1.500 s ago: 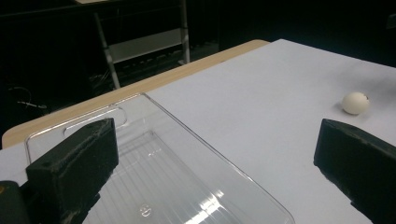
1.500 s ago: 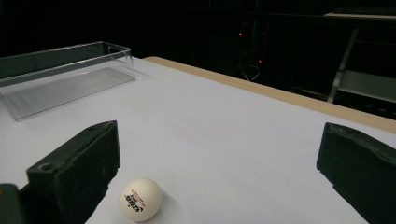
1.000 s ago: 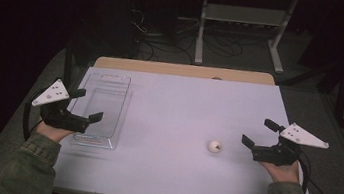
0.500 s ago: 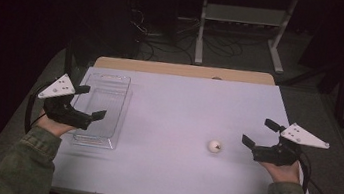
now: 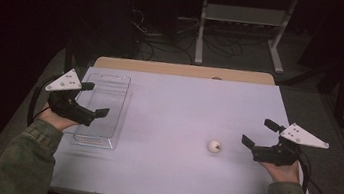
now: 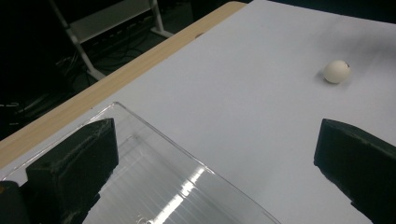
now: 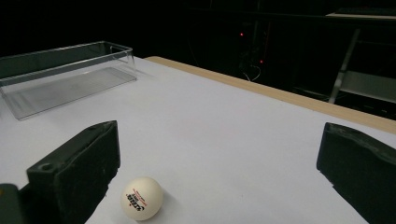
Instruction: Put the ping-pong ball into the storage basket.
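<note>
Nearest the person, two sleeved forearms come in from the bottom of the high view, each hand holding a gripper over the white table (image 5: 164, 176). The right gripper (image 5: 261, 133) hovers near the right edge with its jaws spread wide and nothing between them. Just to its left a small white ball (image 5: 214, 145) lies on the bare tabletop, close to the nearer jaw but apart from it. In the right gripper view the ball (image 7: 142, 198) sits just beside the left-hand jaw, low in the picture. It carries a small printed mark in red and dark letters, too small to read.

The left gripper (image 5: 90, 99) hangs over the clear plastic box (image 5: 103, 141) at the table's left side, its jaws also wide apart and gripping nothing. The box is long, shallow and open-topped, and it has nothing in it. In the left gripper view one jaw stands over the box (image 6: 177, 186), the other over the bare table, and the box's near end is cut off by the bottom edge. The ball (image 6: 337, 71) shows far across the table there, well apart from the box.

Beyond the white top a strip of pale wood (image 5: 183, 70) runs along the far edge. Behind that the room is dark; a metal frame (image 5: 241, 30) and loose cables (image 5: 153, 29) on the floor can just be made out.
</note>
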